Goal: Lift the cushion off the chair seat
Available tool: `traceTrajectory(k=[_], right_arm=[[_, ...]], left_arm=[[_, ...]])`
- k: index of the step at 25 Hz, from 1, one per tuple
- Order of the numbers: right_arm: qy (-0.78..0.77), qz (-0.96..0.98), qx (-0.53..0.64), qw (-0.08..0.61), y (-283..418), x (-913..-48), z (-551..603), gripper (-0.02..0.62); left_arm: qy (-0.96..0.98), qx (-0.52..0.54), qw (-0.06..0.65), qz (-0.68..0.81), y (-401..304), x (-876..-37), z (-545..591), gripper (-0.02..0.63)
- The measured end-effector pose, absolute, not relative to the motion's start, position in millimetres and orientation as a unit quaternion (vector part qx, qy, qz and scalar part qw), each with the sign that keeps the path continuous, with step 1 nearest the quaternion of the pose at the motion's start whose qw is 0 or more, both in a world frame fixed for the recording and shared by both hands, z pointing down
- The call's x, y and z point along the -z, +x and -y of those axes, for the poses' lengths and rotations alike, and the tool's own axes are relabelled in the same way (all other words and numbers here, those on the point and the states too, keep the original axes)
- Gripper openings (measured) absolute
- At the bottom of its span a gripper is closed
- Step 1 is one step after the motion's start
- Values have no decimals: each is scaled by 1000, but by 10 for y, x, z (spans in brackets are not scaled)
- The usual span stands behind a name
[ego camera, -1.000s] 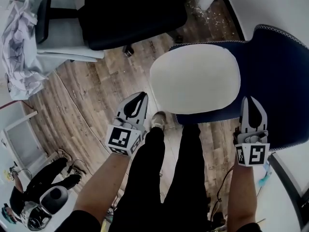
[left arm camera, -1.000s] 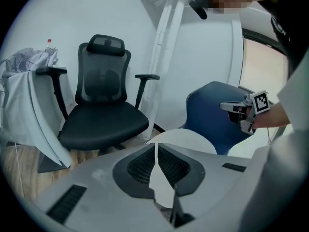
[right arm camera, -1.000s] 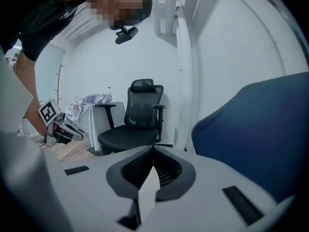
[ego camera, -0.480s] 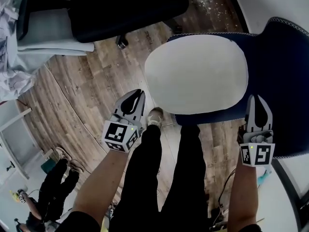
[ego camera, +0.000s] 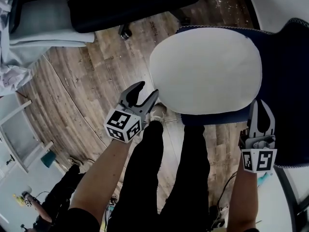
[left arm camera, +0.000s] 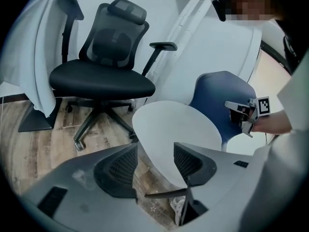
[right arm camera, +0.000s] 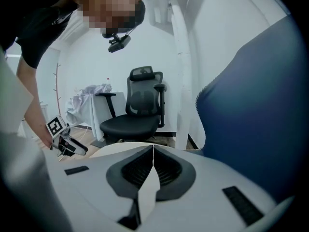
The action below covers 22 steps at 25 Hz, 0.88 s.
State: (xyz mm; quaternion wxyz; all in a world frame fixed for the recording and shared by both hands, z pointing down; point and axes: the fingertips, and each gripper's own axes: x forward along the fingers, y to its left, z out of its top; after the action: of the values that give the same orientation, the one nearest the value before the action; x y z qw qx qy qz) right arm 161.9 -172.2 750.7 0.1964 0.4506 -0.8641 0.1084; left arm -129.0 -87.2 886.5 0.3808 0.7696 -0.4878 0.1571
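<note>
A round white cushion lies on the seat of a navy blue chair. My left gripper hangs by the cushion's near-left edge, over the floor. Its jaws are opening, and no pad presses on anything. The left gripper view has the cushion rim showing in the gap of the left gripper, just beyond the fingertips. My right gripper is shut with nothing in it, at the chair's front right beside the cushion's edge. Its jaws meet, with the blue chair back close on the right.
A black office chair stands on the wooden floor behind the cushion. A white cloth hangs over a pale stand at far left. The holder's black-trousered legs stand against the chair's front. Another person crouches at lower left.
The left gripper's jaws, shut in both earlier frames, now stand apart. Both grippers have sunk closer to the chair, and the cushion looks larger and nearer.
</note>
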Motion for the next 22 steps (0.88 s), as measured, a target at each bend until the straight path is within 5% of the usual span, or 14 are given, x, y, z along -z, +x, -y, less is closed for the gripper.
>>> traceTrajectory(k=[11,22], right_arm=[[434,870,-124,197,1599,-7564,1737,12],[435,870,-125,196,1642,-7480,1753,12]], left_arm=[[762,-122,470,428,-1029,-9231,749,252],[746,-105,470,460,-1020,-9119,878,250]])
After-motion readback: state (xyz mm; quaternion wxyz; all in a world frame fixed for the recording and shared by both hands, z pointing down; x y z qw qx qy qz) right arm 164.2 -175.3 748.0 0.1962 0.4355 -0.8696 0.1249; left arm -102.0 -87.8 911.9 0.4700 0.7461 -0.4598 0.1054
